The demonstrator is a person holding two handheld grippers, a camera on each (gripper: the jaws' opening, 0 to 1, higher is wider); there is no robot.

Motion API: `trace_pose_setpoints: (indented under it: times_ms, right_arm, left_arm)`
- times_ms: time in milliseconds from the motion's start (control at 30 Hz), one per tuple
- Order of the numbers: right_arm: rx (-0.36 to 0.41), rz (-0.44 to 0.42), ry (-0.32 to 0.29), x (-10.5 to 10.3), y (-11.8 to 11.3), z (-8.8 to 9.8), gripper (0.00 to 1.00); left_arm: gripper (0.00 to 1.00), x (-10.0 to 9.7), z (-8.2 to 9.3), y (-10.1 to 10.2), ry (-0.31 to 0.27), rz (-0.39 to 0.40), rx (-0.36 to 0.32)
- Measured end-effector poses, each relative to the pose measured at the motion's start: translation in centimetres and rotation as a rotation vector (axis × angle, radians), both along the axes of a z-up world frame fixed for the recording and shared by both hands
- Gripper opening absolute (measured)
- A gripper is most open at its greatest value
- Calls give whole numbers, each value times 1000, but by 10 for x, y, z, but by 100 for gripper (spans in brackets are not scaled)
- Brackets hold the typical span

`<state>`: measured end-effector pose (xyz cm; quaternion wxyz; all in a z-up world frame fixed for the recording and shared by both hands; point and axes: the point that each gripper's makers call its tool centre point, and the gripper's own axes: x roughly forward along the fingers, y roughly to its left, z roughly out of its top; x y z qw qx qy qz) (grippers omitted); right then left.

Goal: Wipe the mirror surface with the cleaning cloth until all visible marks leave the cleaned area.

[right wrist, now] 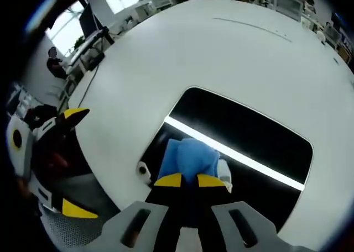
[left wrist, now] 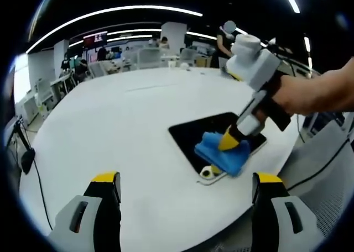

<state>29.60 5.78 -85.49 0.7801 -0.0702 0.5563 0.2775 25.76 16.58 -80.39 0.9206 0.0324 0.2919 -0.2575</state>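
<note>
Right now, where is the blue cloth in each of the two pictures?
Left gripper view: the blue cloth sits right of centre, under the right gripper, on the mirror.
Right gripper view: lower centre, pinched in that gripper's fingers.
Shared landmark: the dark mirror on the white table.

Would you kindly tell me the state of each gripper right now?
Left gripper: open, holding nothing.
Right gripper: shut on the blue cloth, on the mirror.
</note>
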Motion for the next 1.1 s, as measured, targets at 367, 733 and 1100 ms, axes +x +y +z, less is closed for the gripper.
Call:
trace_pose_setpoints:
  times_ms: [367, 733, 1100]
  right_arm:
    - [6, 20, 13, -15, -1, -1, 2]
    - [14, 31, 22, -26, 0, -1, 2]
    - [26, 46, 37, -31, -1, 0, 2]
  left_arm:
    - [100, 4, 6, 4, -44, 17, 25]
    - [100, 3, 6, 5, -38, 18, 22]
    - [100, 3, 5, 6, -33, 21, 31]
